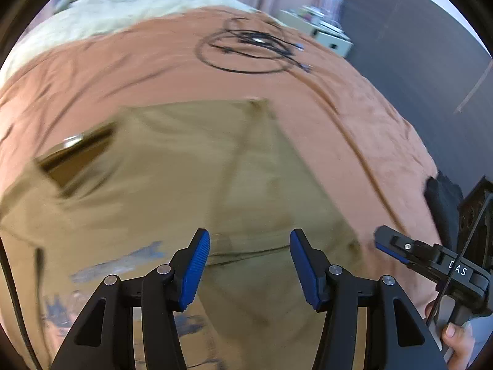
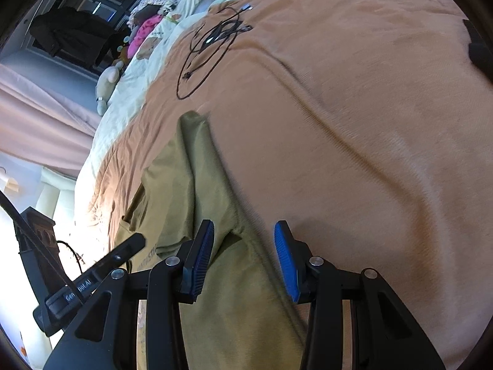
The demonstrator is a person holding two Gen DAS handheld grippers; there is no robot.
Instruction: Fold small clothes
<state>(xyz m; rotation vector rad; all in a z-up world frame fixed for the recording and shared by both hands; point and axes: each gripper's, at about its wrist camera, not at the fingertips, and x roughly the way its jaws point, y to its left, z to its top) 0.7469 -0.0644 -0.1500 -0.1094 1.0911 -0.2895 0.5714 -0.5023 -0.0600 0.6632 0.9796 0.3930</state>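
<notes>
The left gripper (image 1: 249,257) hovers with jaws apart and nothing between them, above the olive shirt (image 1: 191,185) spread on the orange blanket (image 1: 154,71). The right gripper (image 2: 244,254), also parted and empty, hangs over the shirt's edge. Cables (image 1: 246,49) lie well ahead of both.

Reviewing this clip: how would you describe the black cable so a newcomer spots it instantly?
Start from the big orange-brown blanket covering the bed. Beyond the olive T-shirt spread nearest the grippers, towards the cream bedding, lies the black cable. It is the only thin, dark, looped thing on the blanket, lying apart from the shirt.
</notes>
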